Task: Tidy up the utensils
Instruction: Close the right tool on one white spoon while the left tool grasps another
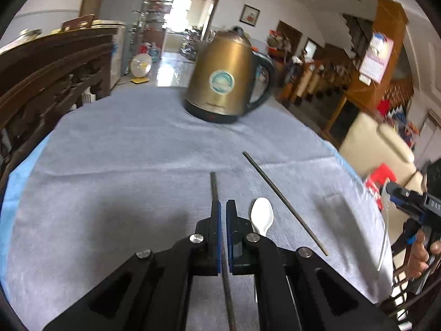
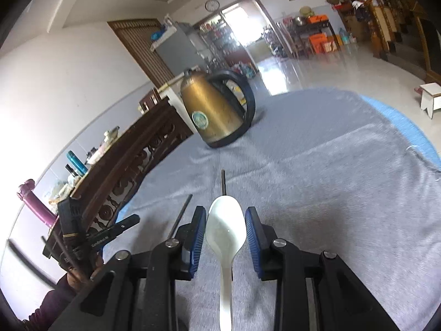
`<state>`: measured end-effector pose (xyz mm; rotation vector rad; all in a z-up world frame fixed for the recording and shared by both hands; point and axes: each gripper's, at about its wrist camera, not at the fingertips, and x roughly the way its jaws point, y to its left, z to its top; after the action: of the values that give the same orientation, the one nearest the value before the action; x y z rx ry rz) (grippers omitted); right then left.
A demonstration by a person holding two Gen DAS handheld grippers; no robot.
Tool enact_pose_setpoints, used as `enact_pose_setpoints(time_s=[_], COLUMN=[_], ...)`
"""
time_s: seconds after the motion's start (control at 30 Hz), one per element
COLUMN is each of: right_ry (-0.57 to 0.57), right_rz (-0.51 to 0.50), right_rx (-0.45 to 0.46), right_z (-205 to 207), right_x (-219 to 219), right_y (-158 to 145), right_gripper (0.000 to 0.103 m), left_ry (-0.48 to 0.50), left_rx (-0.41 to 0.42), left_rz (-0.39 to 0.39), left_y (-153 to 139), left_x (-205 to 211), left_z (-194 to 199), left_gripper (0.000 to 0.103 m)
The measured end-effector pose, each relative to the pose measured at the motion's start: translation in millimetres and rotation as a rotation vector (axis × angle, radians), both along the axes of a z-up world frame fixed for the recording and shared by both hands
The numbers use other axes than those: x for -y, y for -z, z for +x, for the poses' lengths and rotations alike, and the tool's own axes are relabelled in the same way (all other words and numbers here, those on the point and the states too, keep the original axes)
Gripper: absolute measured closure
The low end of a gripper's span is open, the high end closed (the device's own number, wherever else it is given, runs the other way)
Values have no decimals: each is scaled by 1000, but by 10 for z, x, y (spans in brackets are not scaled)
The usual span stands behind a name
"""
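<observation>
**Chopstick pinched, spoon straddled**

Left claw is clenched on one thin dark metal chopstick. Right claw is spread wide around the white ceramic spoon on the grey-clothed worktop.

Risk: the thin stick could pivot in the pads, and the glazed spoon could slip on closing.

Count: two chopsticks, second chopstick lying loose; one spoon; one brass-coloured electric kettle.

Kettle blocks far cloth; spoon, second chopstick crowd near right.

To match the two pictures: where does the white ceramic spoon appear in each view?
Left wrist view: white ceramic spoon, lower centre, just right of the left tool.
Right wrist view: spoon, bottom centre, between the right tool's fingers.
Shared landmark: gold electric kettle.
</observation>
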<state>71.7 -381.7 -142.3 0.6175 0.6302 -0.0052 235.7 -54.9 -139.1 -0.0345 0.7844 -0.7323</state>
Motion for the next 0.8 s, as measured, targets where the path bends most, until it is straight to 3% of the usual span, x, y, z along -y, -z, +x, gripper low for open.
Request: enact_pose_setpoints(time_s=[0.17,0.3,0.4,0.53,0.57,0.6,0.67,0.8], right_ry=[14,10,4,-9,-15,-20,-30,-46], right_rz=[-5,12,37,69,71,75,77,92], right_rx=[35,9,-13,-39,-42,-44,-47,-59], right_z=[-215,-195,-129,-21,15,41,94,189], right_x=[-12,-28,-5,16,14,8,-6,-40], right_y=[-107,10,148,296,323,345,386,477], right_gripper=[71,71,71,71,71,71,71,71], left_ry=[35,93,149,208,222,247,263,295], left_rx=[-9,-38,-47,-46,-48,-48,-25,-26], left_rz=[24,89,171,217,219,226,264,315], left_y=[-22,138,291,413,420,429,443,549], left_x=[68,387,657,979,1036,1132,1271,1438], left_z=[-66,-46,-22,31,38,44,37,51], left_gripper=[100,99,86,84,78,63,46,46])
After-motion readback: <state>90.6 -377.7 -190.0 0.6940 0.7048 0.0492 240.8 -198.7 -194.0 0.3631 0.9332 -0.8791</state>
